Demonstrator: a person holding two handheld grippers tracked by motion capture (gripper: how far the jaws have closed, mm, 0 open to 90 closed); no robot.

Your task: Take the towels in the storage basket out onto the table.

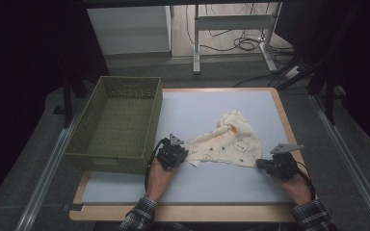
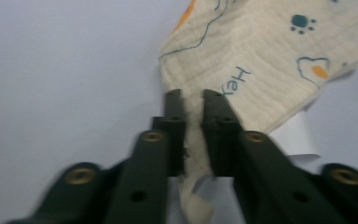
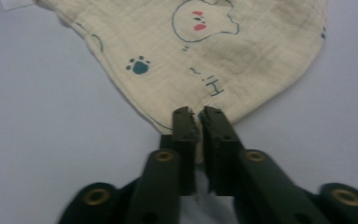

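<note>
While both jaw pairs pinch printed muslin cloth [image 1: 229, 142] corners | left gripper [image 2: 193, 100], right gripper [image 3: 196, 114] clamped | risk: thin edge slips free when lifted

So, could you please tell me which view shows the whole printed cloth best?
The high view: the cloth lies whole on the table between both grippers. Each gripper view gives one pinched corner and nearby print.

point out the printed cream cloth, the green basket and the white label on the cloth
cream muslin cloth with printed animals [image 1: 231, 142], high view, middle of the fabric
olive green woven plastic basket [image 1: 154, 126], high view, right wall
white rectangular label [image 2: 300, 135], left gripper view, flat face beside the cloth edge
</note>
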